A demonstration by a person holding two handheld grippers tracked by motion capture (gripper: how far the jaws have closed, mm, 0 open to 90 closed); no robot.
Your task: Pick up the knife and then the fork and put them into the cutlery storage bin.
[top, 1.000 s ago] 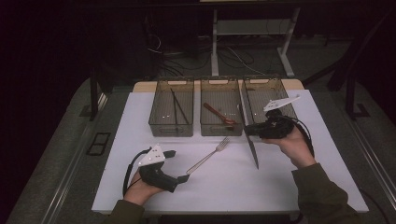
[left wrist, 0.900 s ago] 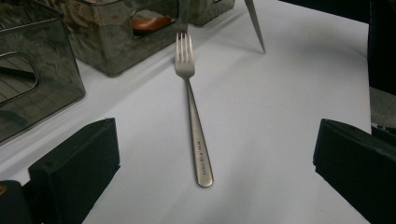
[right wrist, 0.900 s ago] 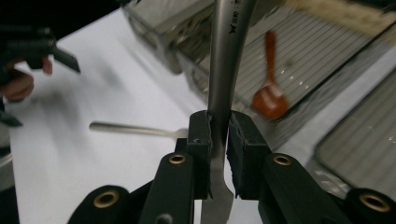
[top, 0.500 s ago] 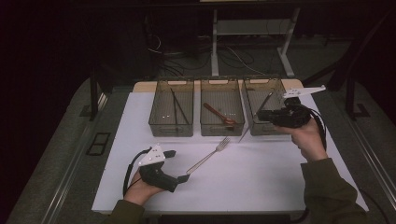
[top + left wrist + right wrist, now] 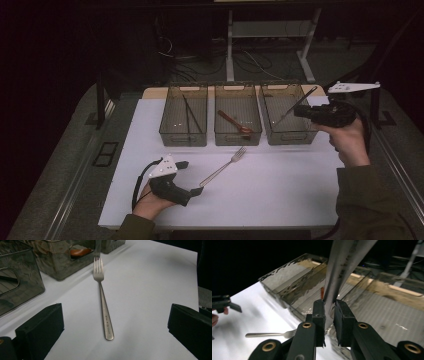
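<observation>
In the right gripper view the long flat silver metal blade [image 5: 342, 267] clamped between the black jaws runs out past the top edge, so its upper end is cut off, and its surface is blurred. In the left gripper view the brown wooden utensil [image 5: 80, 251] shows just a sliver behind the smoky clear plastic bin's wall [image 5: 57, 262]. The bin itself is cut off by the top edge.

Surface: table under a white sheet [image 5: 280, 190] | On the sheet: three clear bins [image 5: 238, 121] in a row along the far edge | In front: a fork [image 5: 223, 167] lying flat, tines toward the middle bin.
</observation>
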